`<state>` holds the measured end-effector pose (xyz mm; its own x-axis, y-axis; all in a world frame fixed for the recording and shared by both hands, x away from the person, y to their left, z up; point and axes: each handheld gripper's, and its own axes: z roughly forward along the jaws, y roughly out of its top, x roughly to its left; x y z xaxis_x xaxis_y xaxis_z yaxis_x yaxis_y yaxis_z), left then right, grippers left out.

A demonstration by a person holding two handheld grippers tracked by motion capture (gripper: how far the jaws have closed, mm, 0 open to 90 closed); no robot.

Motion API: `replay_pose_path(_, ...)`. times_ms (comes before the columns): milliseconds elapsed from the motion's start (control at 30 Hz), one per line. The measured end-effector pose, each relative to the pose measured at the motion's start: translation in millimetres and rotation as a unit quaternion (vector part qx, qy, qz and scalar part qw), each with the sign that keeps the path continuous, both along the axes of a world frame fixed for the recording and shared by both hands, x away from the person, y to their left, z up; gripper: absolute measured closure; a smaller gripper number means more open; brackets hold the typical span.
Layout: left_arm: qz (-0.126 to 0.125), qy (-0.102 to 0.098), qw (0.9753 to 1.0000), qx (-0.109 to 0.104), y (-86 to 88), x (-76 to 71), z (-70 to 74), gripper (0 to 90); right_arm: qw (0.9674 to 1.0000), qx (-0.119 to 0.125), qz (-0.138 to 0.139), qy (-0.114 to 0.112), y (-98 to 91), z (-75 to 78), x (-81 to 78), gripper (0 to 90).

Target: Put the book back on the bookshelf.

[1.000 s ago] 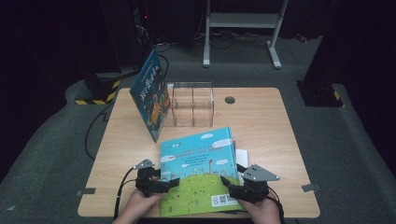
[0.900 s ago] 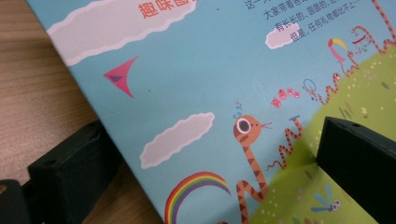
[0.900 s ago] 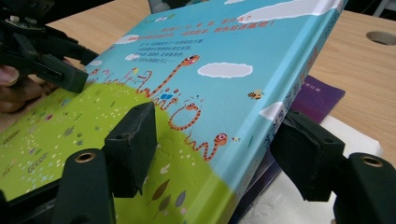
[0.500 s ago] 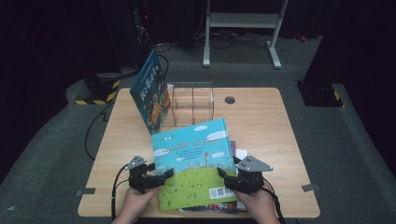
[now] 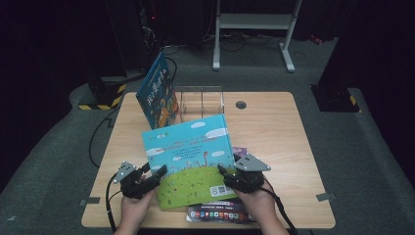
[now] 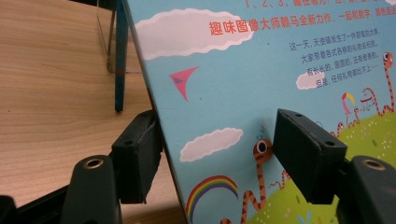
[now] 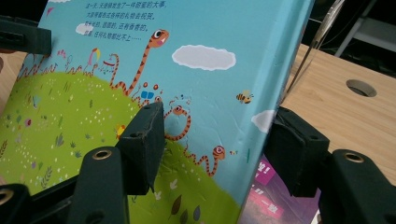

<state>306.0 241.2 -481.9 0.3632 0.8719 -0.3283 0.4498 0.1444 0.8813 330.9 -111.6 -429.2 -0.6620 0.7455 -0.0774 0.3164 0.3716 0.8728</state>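
A picture book (image 5: 188, 147) with a blue sky and green hill cover is held tilted above the near part of the table, far edge higher. My left gripper (image 5: 155, 174) grips its left edge and my right gripper (image 5: 224, 172) its right edge. In the left gripper view, the book's edge (image 6: 243, 84) sits between the pads of the left gripper (image 6: 217, 149), one pad on the cover and one behind. In the right gripper view, the right gripper (image 7: 215, 140) clamps the thick spine side (image 7: 224, 84) the same way. Both pairs of jaws have just been closing on the book.
A second blue book (image 5: 157, 95) stands upright against a clear rack (image 5: 199, 100) at the back of the wooden table (image 5: 279, 142). A dark magazine (image 5: 220, 214) lies under the lifted book near the front edge. A cable hole (image 5: 240, 105) lies behind.
The picture book has risen off the table and shifted away from the person, its far edge tipping up. Both grippers moved up and forward with it, and the magazine beneath is uncovered.
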Motion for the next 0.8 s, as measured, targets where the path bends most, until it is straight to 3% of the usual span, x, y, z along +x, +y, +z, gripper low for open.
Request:
replay_pose_path(333,-0.008,-0.018,0.9996,0.019,-7.9,3.9,11.2,33.4,0.9995,0.02,-0.008,-0.026,-10.3,5.0,-6.1,45.5)
replay_pose_path(667,-0.008,-0.05,0.9979,0.042,-19.7,7.6,24.2,35.7,0.9963,0.039,-0.027,-0.073,-19.0,14.5,-12.4,48.8)
replay_pose_path(800,-0.01,-0.054,0.9975,0.044,-22.8,10.6,25.5,35.8,0.9959,0.04,-0.03,-0.076,-21.0,16.2,-12.3,48.9)
